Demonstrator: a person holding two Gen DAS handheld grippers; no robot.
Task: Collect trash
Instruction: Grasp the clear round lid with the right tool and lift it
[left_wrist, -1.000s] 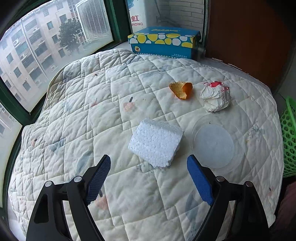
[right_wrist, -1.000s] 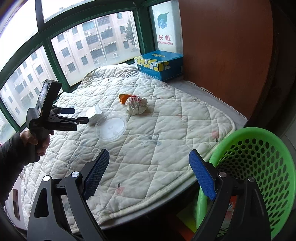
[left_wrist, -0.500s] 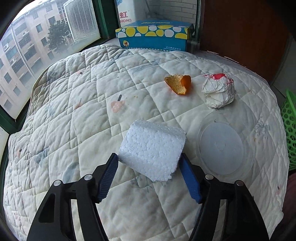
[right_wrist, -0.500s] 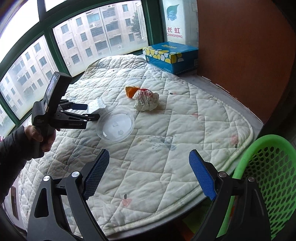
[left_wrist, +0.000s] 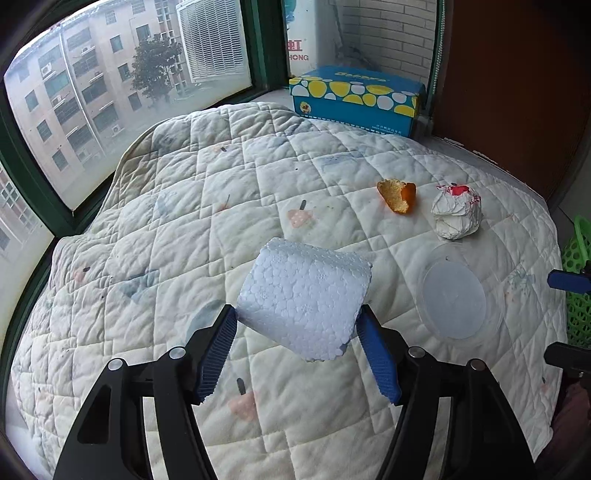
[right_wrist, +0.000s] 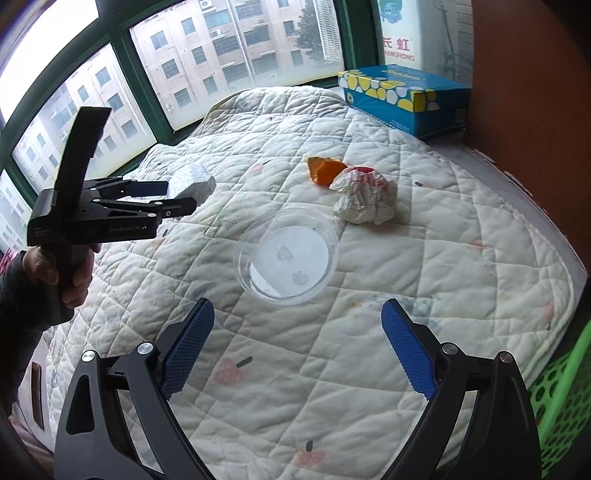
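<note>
My left gripper (left_wrist: 295, 321) is shut on a white foam block (left_wrist: 303, 306), its blue pads pressing both sides. From the right wrist view the left gripper (right_wrist: 162, 195) holds the foam block (right_wrist: 192, 181) just above the quilt (left_wrist: 184, 221). On the quilt lie a clear plastic lid (right_wrist: 286, 254), an orange peel (right_wrist: 325, 170) and a crumpled paper ball (right_wrist: 364, 201). My right gripper (right_wrist: 298, 314) stands open above the quilt, just short of the lid, with nothing between its fingers.
A green mesh basket (right_wrist: 561, 398) stands off the quilt's right edge. At the far end a blue and yellow tissue box (left_wrist: 354, 99) sits by the windows. A brown panel runs along the right. A hand and dark sleeve (right_wrist: 33, 288) hold the left gripper.
The left jaws closed onto the foam block and lifted it off the quilt. The right gripper moved away from the basket, forward and down toward the clear lid.
</note>
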